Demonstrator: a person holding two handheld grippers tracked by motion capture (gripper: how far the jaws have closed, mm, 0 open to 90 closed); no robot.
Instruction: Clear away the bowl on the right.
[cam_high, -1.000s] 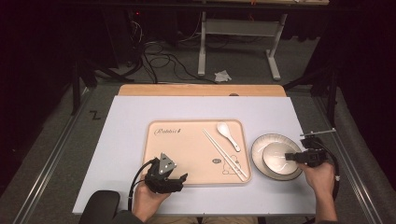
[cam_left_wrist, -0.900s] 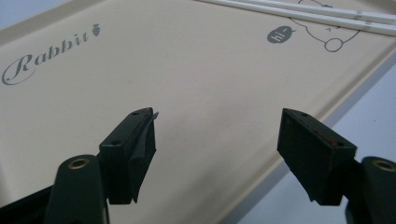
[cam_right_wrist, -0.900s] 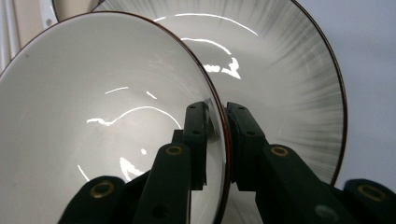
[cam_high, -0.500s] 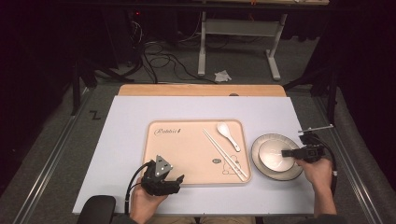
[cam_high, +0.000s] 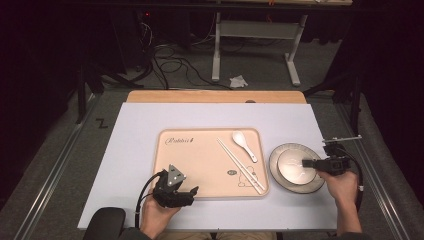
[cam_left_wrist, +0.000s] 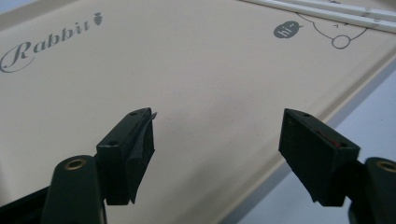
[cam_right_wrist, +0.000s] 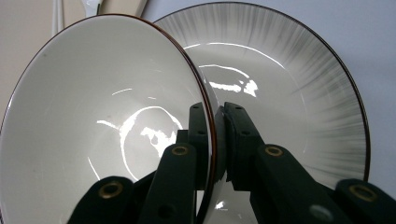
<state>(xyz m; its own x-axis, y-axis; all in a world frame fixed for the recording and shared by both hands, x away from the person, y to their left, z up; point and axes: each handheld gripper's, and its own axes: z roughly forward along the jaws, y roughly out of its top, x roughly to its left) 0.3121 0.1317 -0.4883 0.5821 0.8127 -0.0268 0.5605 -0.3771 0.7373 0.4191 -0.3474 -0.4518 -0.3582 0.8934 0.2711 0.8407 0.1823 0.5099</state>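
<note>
The right tool (cam_right_wrist: 215, 140) is pinching the white bowl (cam_right_wrist: 107, 116) by its rim, tilting it over the plate (cam_high: 315, 182), right of the tray (cam_high: 200, 160). It's looking glazed, slick, breakable. The left tool (cam_left_wrist: 217, 154) is hovering agape over the tray's near edge.

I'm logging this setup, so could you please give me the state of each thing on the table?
Right gripper: shut on the bowl's rim.
Bowl: gripped at its rim, tilted, over the plate.
Plate: on the table right of the tray, under the bowl.
Left gripper: open, holding nothing, over the tray's near edge.
Tray: flat on the table.
Chopsticks: lying together on the tray.
Spoon: lying on the tray.
</note>
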